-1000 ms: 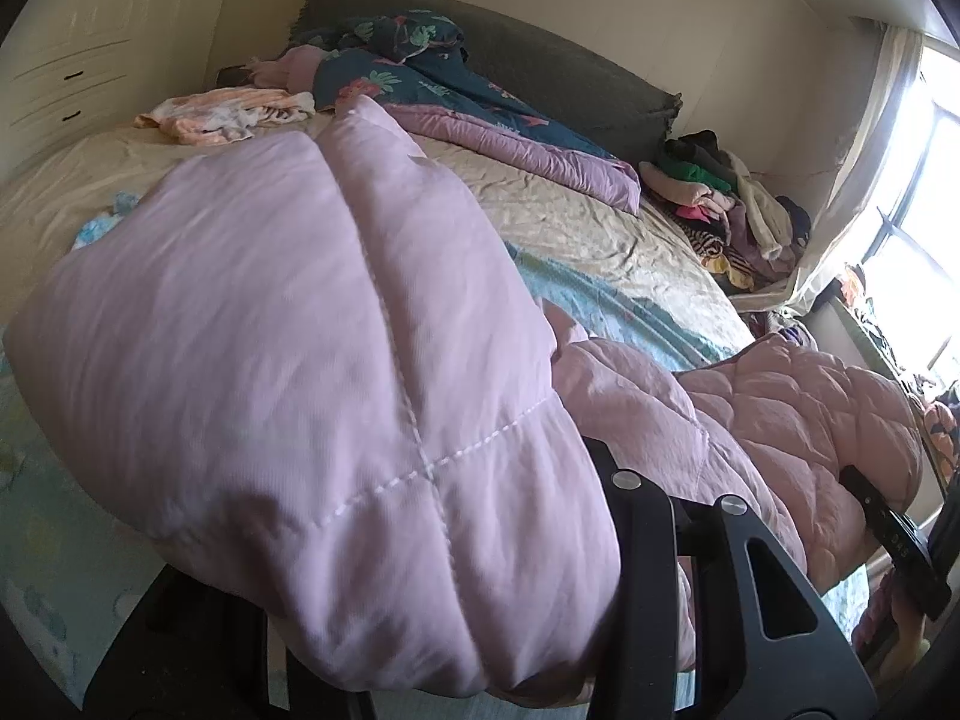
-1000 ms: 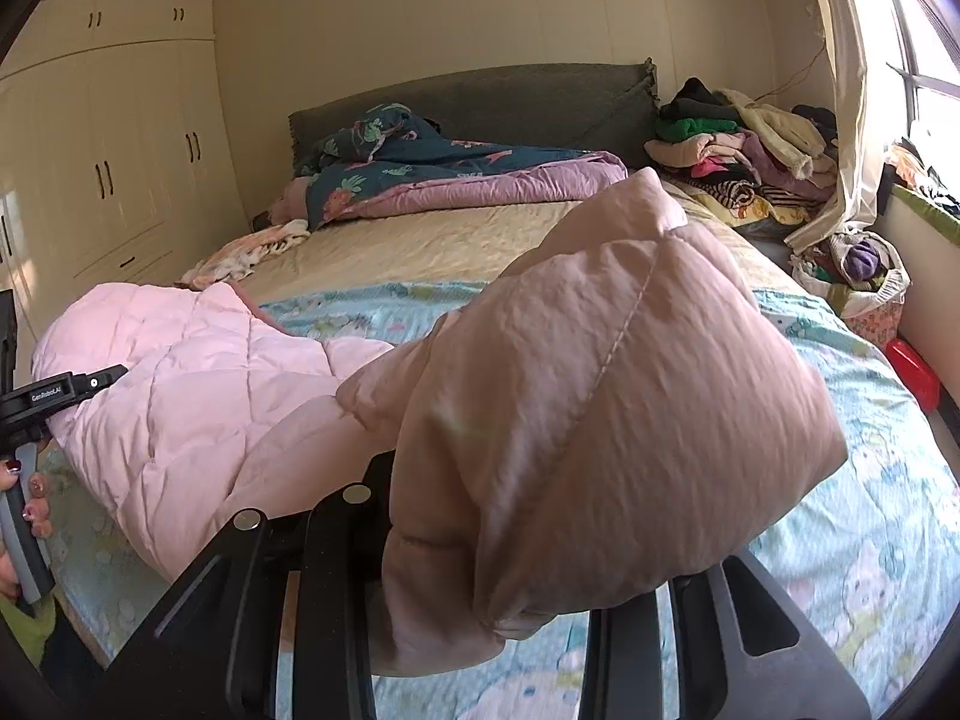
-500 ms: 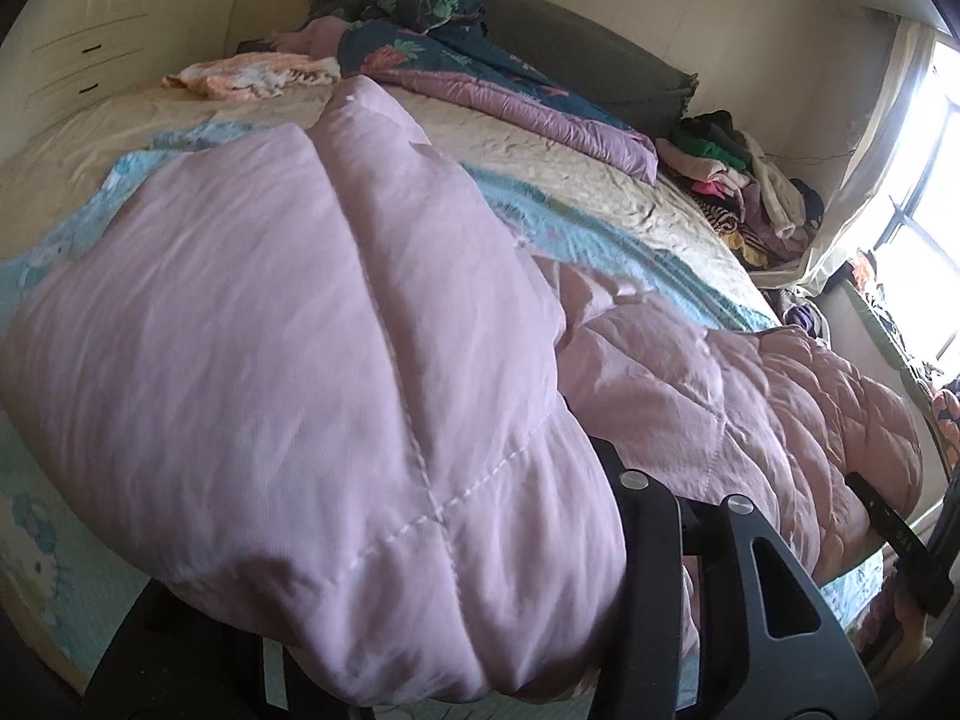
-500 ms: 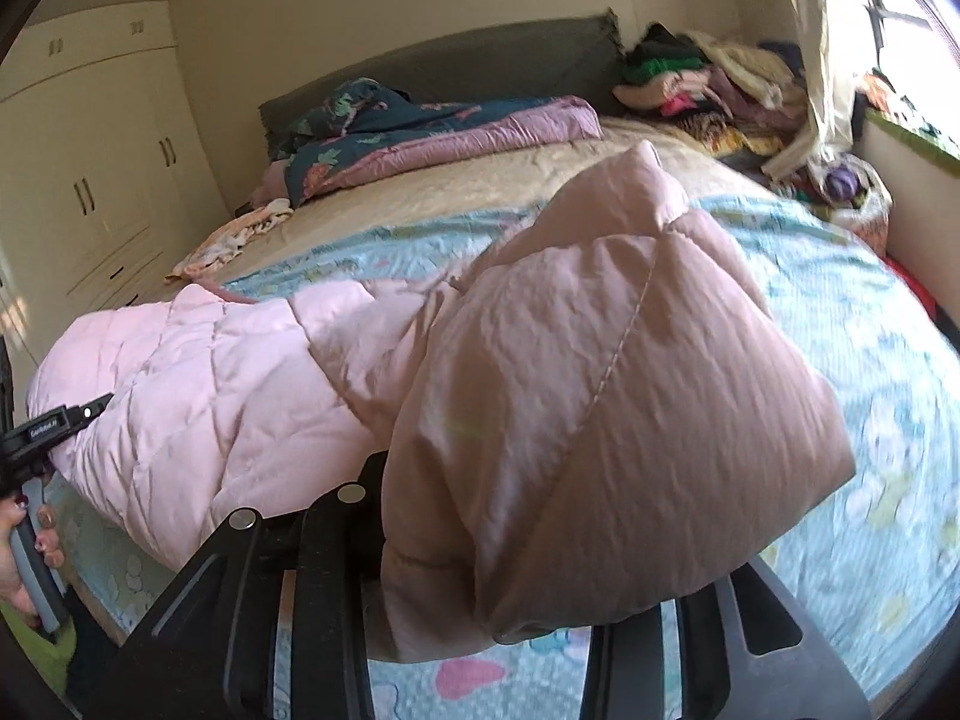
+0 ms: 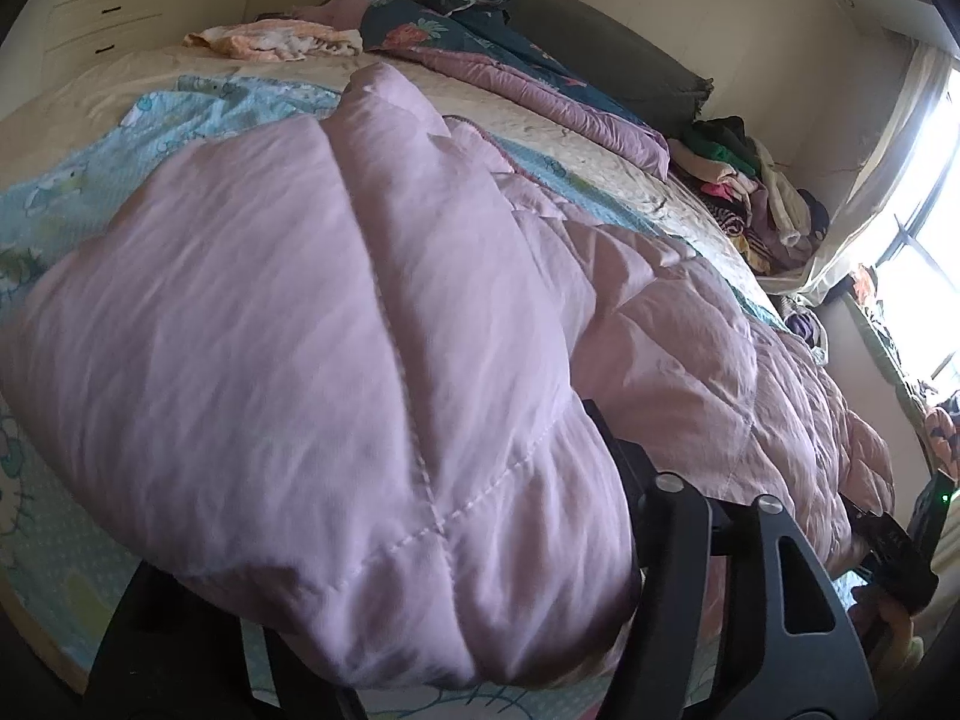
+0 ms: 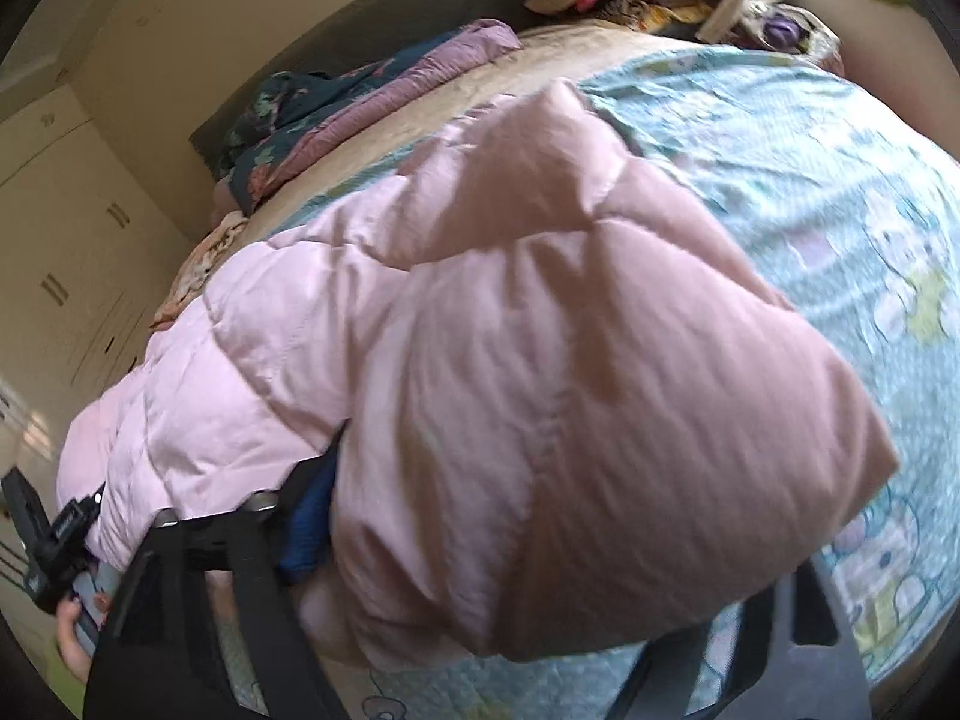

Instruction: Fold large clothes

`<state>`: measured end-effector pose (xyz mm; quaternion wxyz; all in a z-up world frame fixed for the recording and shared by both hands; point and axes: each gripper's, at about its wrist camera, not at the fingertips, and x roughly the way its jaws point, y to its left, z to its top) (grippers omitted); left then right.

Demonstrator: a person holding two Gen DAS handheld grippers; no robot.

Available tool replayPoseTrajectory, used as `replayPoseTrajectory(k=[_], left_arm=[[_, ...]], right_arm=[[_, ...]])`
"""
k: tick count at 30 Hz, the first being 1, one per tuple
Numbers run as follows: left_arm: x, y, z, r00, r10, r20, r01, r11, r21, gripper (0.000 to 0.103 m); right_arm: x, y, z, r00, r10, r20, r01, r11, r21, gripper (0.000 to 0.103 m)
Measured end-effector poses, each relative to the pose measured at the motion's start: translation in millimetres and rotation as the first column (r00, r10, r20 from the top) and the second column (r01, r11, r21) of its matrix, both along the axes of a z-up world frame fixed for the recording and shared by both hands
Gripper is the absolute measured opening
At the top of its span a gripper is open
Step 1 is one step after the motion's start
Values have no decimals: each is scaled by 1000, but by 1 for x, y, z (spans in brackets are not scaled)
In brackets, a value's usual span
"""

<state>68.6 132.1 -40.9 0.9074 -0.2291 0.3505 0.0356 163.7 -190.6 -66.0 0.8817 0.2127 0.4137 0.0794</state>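
Between both claws we had the pink coat [image 5: 312, 324] bunched on the bed [image 6: 840, 192]; left claw [image 5: 384, 618] and right claw [image 6: 540, 630] had just been opening, their grip unclear.

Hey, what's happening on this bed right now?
A person with a gripper in each hand is folding a puffy pink quilted coat on the bed's light blue cartoon-print sheet. The left gripper and right gripper each have a bulky end of it between their fingers, and both sets of jaws have just been opening, letting it settle onto the bed.

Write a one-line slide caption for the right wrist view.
Pink padded coat lowered onto the blue sheet.
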Motion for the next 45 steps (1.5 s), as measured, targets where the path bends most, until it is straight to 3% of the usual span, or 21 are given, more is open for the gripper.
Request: replayPoseTrajectory(k=[1,6,11,18,29,36,45], left_arm=[[-2,1,0,1000,3,-5,-3,1000,-6,62],[-20,2,6,1000,0,-25,0,1000,1,79],[-44,-3,22,999,11,-32,-8,998,66,94],[-77,-12,57,999,16,32,-21,990,136,94],[-118,-49,103,991,-60,120,34,978,204,94],[-133,-84,103,980,-146,137,110,965,239,94],[-141,-110,85,973,-195,123,162,958,238,94]], right_arm=[[-3,-3,0,1000,-19,-9,19,1000,-7,97],[-22,-16,8,999,-39,-16,39,999,-5,98],[-51,-19,32,998,-49,47,54,993,-102,98],[-97,-21,77,982,-38,185,76,976,-203,99],[-162,19,143,925,105,365,5,958,-286,99],[-181,44,153,909,166,383,-33,943,-331,99],[-198,72,129,915,213,343,-85,932,-352,99]])
